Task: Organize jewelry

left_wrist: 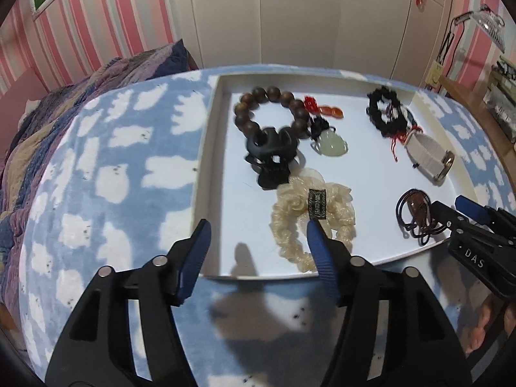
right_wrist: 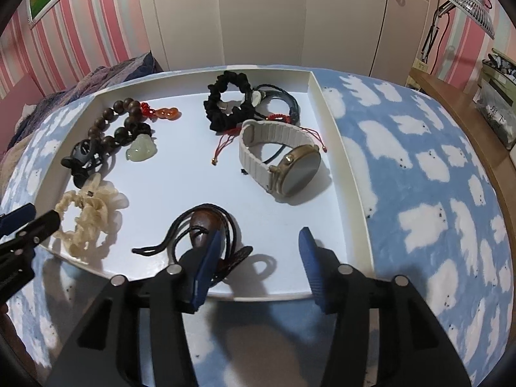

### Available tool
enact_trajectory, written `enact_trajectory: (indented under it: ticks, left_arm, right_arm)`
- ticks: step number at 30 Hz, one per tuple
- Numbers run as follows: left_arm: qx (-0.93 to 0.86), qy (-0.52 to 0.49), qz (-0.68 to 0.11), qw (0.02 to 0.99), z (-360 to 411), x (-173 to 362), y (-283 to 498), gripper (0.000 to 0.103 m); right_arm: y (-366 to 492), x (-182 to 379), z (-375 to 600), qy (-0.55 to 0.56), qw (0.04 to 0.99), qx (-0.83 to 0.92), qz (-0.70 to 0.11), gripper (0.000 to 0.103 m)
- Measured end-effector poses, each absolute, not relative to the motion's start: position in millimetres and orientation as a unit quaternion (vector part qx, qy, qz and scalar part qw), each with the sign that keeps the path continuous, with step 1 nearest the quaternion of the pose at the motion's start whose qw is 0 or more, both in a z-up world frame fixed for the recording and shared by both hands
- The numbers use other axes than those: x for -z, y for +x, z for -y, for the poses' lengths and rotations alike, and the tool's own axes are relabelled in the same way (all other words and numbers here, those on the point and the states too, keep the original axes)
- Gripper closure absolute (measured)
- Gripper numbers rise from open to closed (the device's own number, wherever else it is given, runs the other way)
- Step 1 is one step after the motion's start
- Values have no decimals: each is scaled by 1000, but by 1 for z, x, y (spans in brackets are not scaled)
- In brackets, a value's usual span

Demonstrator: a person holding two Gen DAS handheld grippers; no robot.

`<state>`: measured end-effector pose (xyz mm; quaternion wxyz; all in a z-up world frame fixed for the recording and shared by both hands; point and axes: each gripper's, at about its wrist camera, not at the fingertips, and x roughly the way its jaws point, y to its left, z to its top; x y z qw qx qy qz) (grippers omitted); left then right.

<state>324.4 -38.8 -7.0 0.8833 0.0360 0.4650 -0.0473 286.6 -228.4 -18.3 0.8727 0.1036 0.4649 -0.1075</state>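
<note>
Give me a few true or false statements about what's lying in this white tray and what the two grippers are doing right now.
1. The watch has a white strap. True.
2. The left gripper is shut on the cream scrunchie. False: its jaws are open and hold nothing.
3. The black hair claw lies against the wooden bead bracelet. True.
4. The tray sits on bare wood. False: it rests on a blue blanket with white bears.
</note>
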Motion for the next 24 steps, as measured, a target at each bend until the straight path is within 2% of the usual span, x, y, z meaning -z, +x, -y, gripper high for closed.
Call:
enact_trajectory:
  ticks: [4,7,10,15,20,24]
  left_arm:
    - [41,23,-451,892,21,-13,311,16]
    - [36,13,-427,903,10,-32,290,4]
    - [35,3,-402,915,2,-48,261,3]
    - [38,-5,-375,926,-4,-60,218,3]
    - [46,-30,-349,935,-7,-63,180,3]
    - [30,-13,-318,948,-1,-59,160,3]
  right_arm:
    - [275,-2,230,98,886,112,-438,25]
    - [257,-23,228,97,898,115,-414,17]
    - [233,-42,219,86,910,118,-387,8]
    - [182,-64,206,86,924,128,-350,2]
    - [145,-68,199,90,933,143,-319,2]
    - [128,-57,192,96,936,140,-308,2]
